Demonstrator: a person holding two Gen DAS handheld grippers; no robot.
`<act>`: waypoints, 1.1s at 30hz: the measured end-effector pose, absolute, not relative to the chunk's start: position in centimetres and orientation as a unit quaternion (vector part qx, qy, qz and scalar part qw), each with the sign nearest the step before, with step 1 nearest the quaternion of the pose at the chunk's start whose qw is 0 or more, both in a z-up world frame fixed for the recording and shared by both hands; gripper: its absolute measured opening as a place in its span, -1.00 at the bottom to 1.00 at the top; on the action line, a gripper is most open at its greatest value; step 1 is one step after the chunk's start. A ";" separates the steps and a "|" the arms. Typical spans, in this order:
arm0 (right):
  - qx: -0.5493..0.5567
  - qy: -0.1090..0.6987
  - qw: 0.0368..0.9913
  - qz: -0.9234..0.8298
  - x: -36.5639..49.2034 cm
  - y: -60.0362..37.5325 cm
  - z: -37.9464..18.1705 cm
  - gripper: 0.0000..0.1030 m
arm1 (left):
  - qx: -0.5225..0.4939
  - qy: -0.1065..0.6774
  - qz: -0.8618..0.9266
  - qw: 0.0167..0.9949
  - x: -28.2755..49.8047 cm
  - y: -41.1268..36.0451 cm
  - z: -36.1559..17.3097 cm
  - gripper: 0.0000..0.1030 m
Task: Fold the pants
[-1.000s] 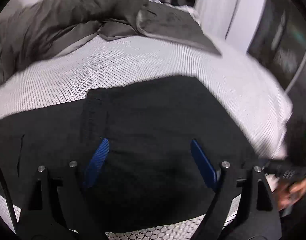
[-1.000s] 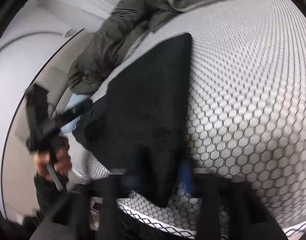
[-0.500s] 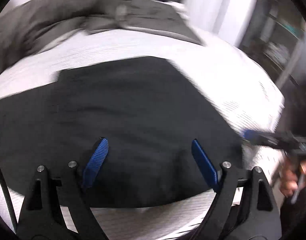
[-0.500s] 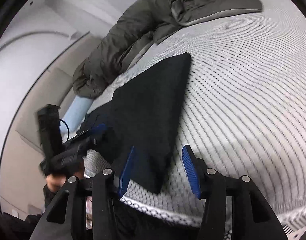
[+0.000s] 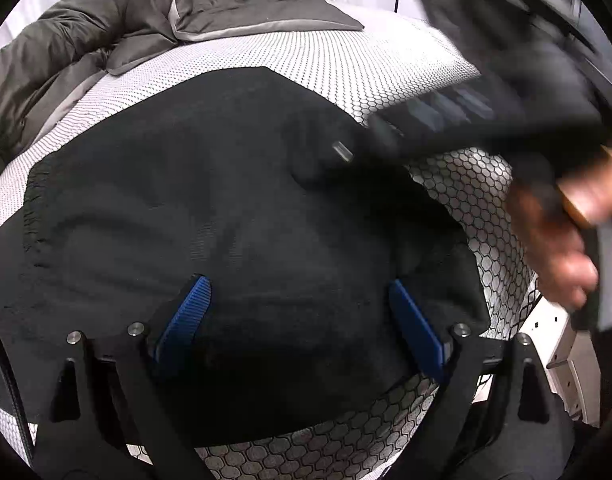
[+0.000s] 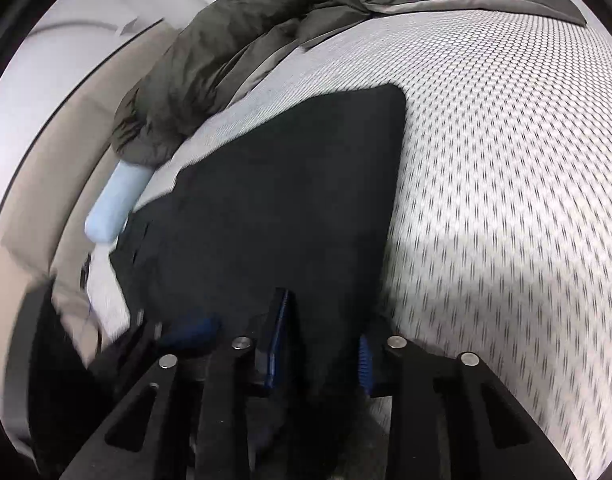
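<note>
Black pants (image 5: pixel 226 208) lie folded flat on a white honeycomb-patterned mattress (image 5: pixel 346 60). My left gripper (image 5: pixel 302 320) hovers just over their near part. Its jaws are wide and still opening, and its blue pads (image 5: pixel 186 312) hold nothing. My right gripper (image 6: pixel 322 352) sits at the near corner of the pants (image 6: pixel 286 200). Its jaws are closing, and black cloth fills the narrow gap between its pads (image 6: pixel 278 336). In the left wrist view the right gripper (image 5: pixel 342 152) reaches in from the right as a blur, with a hand (image 5: pixel 562 240) behind it.
A crumpled olive-grey duvet (image 5: pixel 86 48) is heaped along the far side of the mattress. A pale blue roll (image 6: pixel 118 204) lies beside the bed's edge. The mattress's right edge drops off by a white furniture piece (image 5: pixel 562 352).
My left gripper sank closer to the pants. My right gripper let go, stood open at the corner, then shifted over the cloth and narrowed on it. It now crosses the upper right of the left view.
</note>
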State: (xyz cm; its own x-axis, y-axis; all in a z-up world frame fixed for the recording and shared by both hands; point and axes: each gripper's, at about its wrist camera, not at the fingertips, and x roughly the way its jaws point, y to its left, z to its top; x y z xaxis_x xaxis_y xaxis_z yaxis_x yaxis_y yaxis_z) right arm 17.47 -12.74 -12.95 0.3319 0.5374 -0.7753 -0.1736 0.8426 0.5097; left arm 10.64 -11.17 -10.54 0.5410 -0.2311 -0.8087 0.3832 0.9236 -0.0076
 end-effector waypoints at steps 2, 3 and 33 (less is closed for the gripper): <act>0.180 0.536 0.797 0.213 19.9 -12.9 -13.3 -0.53 | 0.082 0.448 -0.179 0.872 11.1 -11.0 -10.5 0.73; 0.184 0.535 0.797 0.210 21.0 -13.0 -13.4 -0.56 | 0.078 0.449 -0.181 0.872 11.1 -10.9 -10.5 0.73; 0.228 0.519 0.784 0.253 22.2 -13.7 -13.7 -0.71 | -0.045 0.407 -0.114 0.905 5.0 0.6 -8.0 0.79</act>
State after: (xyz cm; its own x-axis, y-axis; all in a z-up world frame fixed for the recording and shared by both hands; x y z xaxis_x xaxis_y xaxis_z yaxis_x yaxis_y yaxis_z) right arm 22.18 -13.74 -13.65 0.3337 0.6333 -0.6982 -0.1602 0.7680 0.6201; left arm 5.01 0.62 -7.98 0.6420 -0.2425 -0.7273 0.1697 0.9701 -0.1736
